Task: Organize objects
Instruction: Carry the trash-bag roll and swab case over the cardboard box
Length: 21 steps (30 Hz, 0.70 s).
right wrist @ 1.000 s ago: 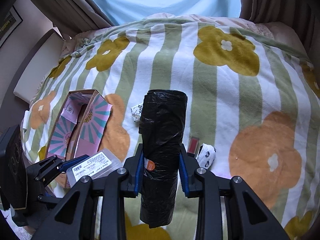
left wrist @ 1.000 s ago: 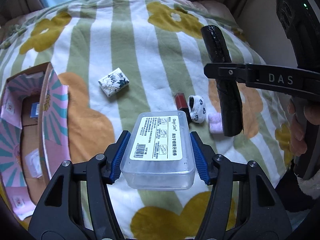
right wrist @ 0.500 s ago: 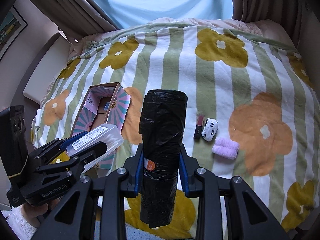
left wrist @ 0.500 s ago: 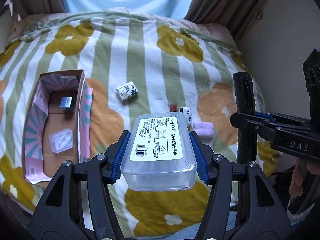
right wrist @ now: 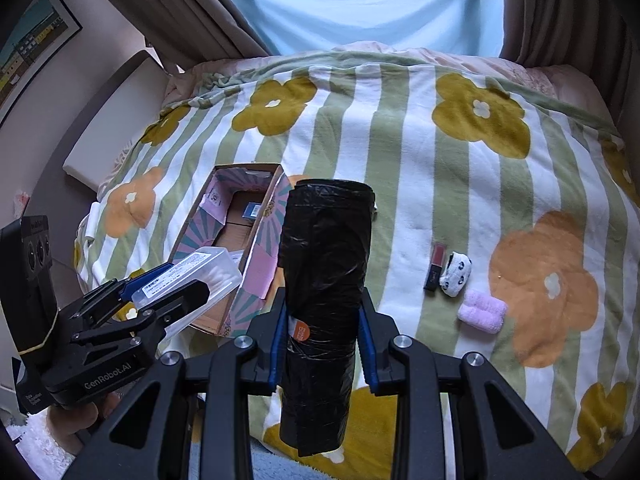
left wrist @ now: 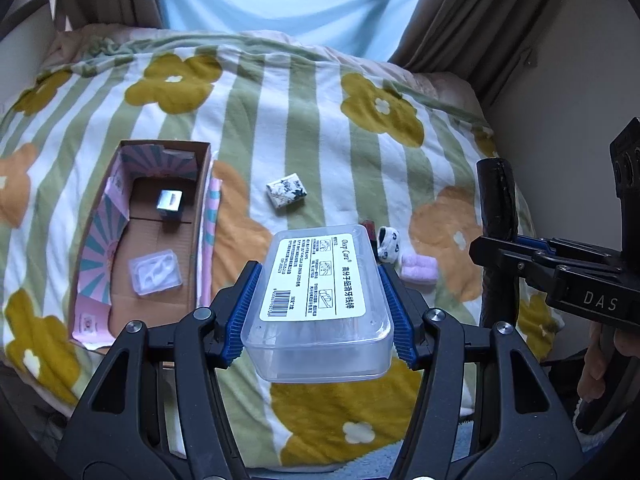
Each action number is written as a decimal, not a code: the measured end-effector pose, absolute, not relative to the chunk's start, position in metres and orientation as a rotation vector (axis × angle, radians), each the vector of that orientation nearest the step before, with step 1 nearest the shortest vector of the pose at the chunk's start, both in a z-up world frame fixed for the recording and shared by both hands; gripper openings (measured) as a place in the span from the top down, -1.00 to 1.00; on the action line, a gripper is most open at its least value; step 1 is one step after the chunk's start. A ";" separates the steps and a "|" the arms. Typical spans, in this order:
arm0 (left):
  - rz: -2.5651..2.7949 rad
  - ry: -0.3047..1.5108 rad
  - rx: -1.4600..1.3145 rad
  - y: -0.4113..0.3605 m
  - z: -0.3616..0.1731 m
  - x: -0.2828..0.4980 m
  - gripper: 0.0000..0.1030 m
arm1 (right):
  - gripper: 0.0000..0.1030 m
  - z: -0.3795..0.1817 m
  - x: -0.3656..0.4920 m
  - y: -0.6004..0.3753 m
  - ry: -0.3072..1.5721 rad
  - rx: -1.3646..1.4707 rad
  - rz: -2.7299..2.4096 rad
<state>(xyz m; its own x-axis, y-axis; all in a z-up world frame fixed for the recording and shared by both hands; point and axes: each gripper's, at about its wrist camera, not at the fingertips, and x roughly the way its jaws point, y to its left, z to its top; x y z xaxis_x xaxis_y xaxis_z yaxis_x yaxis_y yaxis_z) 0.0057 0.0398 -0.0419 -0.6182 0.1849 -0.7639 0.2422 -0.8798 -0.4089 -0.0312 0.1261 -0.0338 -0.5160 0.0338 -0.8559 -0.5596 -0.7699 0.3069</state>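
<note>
A: What do we hold in our left gripper (left wrist: 320,308)?

B: Its blue-padded fingers (left wrist: 244,312) are clamped on the two long sides of a clear rectangular plastic case with a white printed label (left wrist: 318,300). The case hangs above the bed, low in the middle of the left wrist frame.

A: And our right gripper (right wrist: 322,344)?

B: Its fingers (right wrist: 366,340) are pressed against a black plastic roll with a small orange sticker (right wrist: 324,280), which stands on end between them, in the centre of the right wrist frame. In the left wrist frame we see the same roll at the right edge.

A: What lies below us?

B: A bed covered by a green-and-white striped blanket with yellow and orange flowers (left wrist: 280,128). At the left of the left wrist frame sits an open cardboard box with a pink and teal lining (left wrist: 100,248). Inside it we see a small silver-grey packet (left wrist: 170,200) towards the far end and a small clear plastic case with white contents (left wrist: 155,272) nearer us.

A: What is loose on the blanket?

B: A small white packet with a dark floral print (left wrist: 287,191) is in the middle. Right of centre, close together, lie a dark red tube (right wrist: 435,266), a white rolled sock with black spots (right wrist: 454,274) and a lilac fluffy roll (right wrist: 482,310).
</note>
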 end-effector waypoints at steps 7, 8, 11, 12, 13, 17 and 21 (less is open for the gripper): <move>-2.604 0.803 1.304 -0.009 -0.047 0.033 -0.07 | 0.45 -0.032 -0.089 0.102 0.781 -1.352 2.401; -2.591 0.806 1.300 -0.017 -0.049 0.037 -0.07 | 0.45 -0.032 -0.099 0.099 0.774 -1.362 2.411; -2.545 0.818 1.294 -0.042 -0.057 0.049 -0.07 | 0.45 -0.034 -0.131 0.091 0.750 -1.389 2.437; -2.531 0.825 1.295 -0.050 -0.061 0.052 -0.07 | 0.45 -0.036 -0.141 0.089 0.745 -1.398 2.442; -2.516 0.830 1.298 -0.058 -0.065 0.055 -0.07 | 0.45 -0.038 -0.151 0.087 0.743 -1.407 2.446; -2.477 0.835 1.324 -0.087 -0.085 0.063 -0.07 | 0.45 -0.052 -0.196 0.082 0.728 -1.460 2.451; -2.459 0.825 1.376 -0.109 -0.109 0.061 -0.07 | 0.45 -0.073 -0.242 0.079 0.708 -1.527 2.443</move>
